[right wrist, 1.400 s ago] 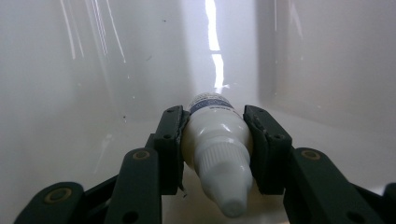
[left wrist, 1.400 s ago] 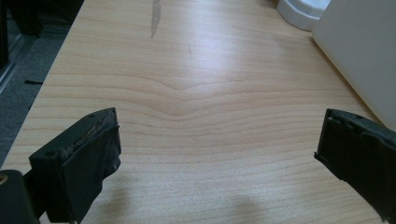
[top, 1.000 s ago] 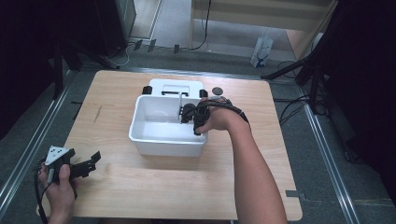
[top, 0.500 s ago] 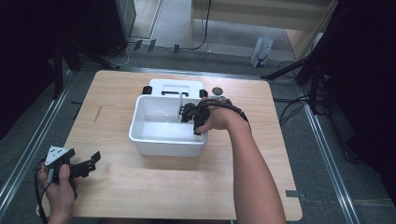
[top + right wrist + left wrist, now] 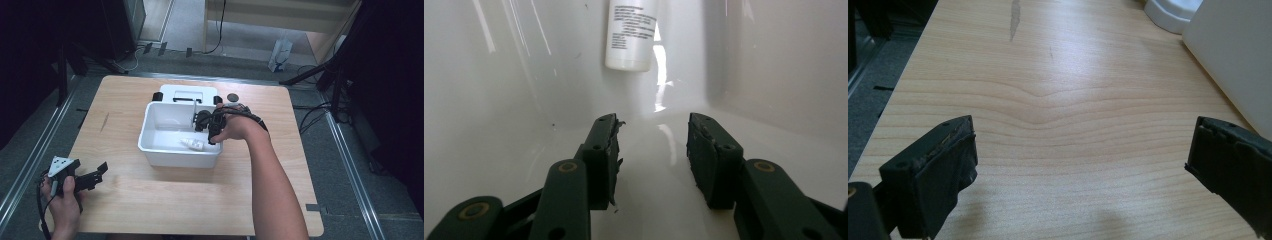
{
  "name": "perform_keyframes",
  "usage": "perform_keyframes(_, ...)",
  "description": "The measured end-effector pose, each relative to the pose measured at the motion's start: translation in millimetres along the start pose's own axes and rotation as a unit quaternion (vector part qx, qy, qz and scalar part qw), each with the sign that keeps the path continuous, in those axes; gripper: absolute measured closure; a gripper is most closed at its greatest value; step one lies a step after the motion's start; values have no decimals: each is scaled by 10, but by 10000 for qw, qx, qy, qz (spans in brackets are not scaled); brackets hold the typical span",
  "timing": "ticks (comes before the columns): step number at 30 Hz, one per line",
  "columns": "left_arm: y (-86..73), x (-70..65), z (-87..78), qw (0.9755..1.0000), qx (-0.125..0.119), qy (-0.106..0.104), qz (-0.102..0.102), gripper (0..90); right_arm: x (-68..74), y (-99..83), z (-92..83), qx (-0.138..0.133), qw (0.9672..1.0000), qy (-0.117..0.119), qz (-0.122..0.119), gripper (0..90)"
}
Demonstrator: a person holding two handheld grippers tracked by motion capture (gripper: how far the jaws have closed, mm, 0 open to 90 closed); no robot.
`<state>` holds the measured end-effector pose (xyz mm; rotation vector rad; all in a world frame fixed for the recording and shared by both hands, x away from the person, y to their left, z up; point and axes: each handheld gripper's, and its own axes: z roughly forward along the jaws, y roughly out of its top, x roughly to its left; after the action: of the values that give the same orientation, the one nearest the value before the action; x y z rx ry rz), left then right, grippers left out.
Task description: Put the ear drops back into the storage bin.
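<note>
In the high view, a deep white plastic tub [image 5: 150, 142] sits in the middle of the light wooden table [image 5: 150, 200]. A small white plastic bottle [image 5: 192, 144] lies on its side inside the tub, near the front wall. The right gripper [image 5: 209, 131] dips into the tub's right side, just beside the bottle. The left gripper [image 5: 97, 172] rests at the lower left, well apart from the tub. In the left gripper view, the two black jaws stand wide apart over bare wood, with nothing between them. In the right gripper view, the jaws have just been opening and have a small gap with nothing in it. The bottle [image 5: 631, 35] lies at the top middle, apart from the jaws.
</note>
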<state>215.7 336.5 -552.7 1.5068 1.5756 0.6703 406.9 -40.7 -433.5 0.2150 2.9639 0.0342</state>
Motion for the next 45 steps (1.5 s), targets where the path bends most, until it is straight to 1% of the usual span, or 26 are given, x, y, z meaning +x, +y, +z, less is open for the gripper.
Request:
perform_keyframes(1, 0, 1, 0, 10000, -2, -5, -2, 5, -9, -8, -19, -48, 10000, -10, -27, 553)
perform_keyframes(2, 0, 0, 1, 10000, -2, 0, -6, 5, -6, -20, -38, -99, 9999, -12, 39, 553)
perform_keyframes(3, 0, 0, 1, 10000, 0, -3, -5, 5, -13, -30, -64, -144, 9999, 2, 36, 552)
perform_keyframes(4, 0, 0, 1, 10000, 0, -1, -1, 5, -20, -51, -111, -269, 9996, -1, 29, 549)
perform_keyframes(6, 0, -1, 2, 10000, -4, 1, -4, 4, -15, -60, -140, -293, 9995, -6, 77, 546)
perform_keyframes(7, 0, -3, 4, 10000, -19, 4, -15, 4, -20, -77, -195, -372, 9993, -11, 72, 536)
perform_keyframes(8, 0, -2, 3, 10000, -17, 2, -4, 4, -20, -77, -195, -372, 9993, -11, 72, 536)
perform_keyframes(10, 0, -2, 3, 10000, -14, 3, 0, 4, -15, -91, -254, -401, 9991, 8, 117, 537)
perform_keyframes(12, 0, -2, 3, 10000, -13, 5, 1, 5, -20, -104, -313, -450, 9989, 9, 93, 538)
perform_keyframes(14, 0, -3, 4, 10000, -16, 6, -3, 5, -10, -130, -408, -508, 9985, -6, 198, 526)
perform_keyframes(16, 0, -2, 3, 10000, -11, 5, 3, 5, -11, -142, -437, -544, 9984, -11, 180, 515)
perform_keyframes(18, 0, -3, 3, 10000, -11, 5, 2, 5, -6, -174, -503, -629, 9978, -63, 223, 439)
perform_keyframes(20, 1, -3, 3, 10000, -11, 4, 3, 5, -5, -203, -551, -654, 9973, -113, 329, 402)
perform_keyframes(21, 1, -3, 3, 10000, -10, 4, 8, 5, -4, -222, -578, -670, 9968, -108, 412, 390)
perform_keyframes(24, 1, -3, 2, 10000, -5, 3, 8, 4, -1, -293, -654, -729, 9955, -200, 573, 356)
perform_keyframes(25, 1, -3, 2, 10000, -5, 2, 12, 5, -2, -327, -677, -735, 9950, -229, 636, 317)
perform_keyframes(27, 1, -3, 2, 10000, -4, 3, 12, 4, 2, -375, -704, -719, 9943, -315, 717, 274)
perform_keyframes(28, 1, -3, 2, 10000, -4, 3, 12, 5, 6, -404, -715, -736, 9935, -375, 780, 241)
perform_keyframes(30, 1, -3, 3, 10000, -6, 5, 13, 5, 11, -463, -735, -766, 9921, -451, 890, 143)
perform_keyframes(32, 1, -4, 3, 10000, -6, 6, 11, 4, 16, -522, -753, -825, 9902, -509, 1009, 92)
perform_keyframes(34, 1, -3, 3, 10000, -4, 4, 14, 5, 16, -580, -763, -842, 9885, -496, 1158, 1)
perform_keyframes(36, 1, -4, 3, 10000, -7, 6, 12, 5, 24, -638, -772, -872, 9869, -449, 1282, 0)
perform_keyframes(38, 1, -3, 3, 10000, -5, 4, 10, 5, 40, -698, -775, -907, 9870, -445, 1251, 0)
perform_keyframes(42, 1, -3, 3, 10000, -5, 2, 13, 5, 79, -838, -769, -937, 9853, -457, 1356, 0)
perform_keyframes(43, 0, -3, 5, 10000, -11, 7, 12, 5, 79, -838, -769, -937, 9853, -457, 1356, 0)
perform_keyframes(45, 0, -5, 4, 10000, -11, 2, -1, 4, 93, -897, -758, -948, 9845, -463, 1400, 0)
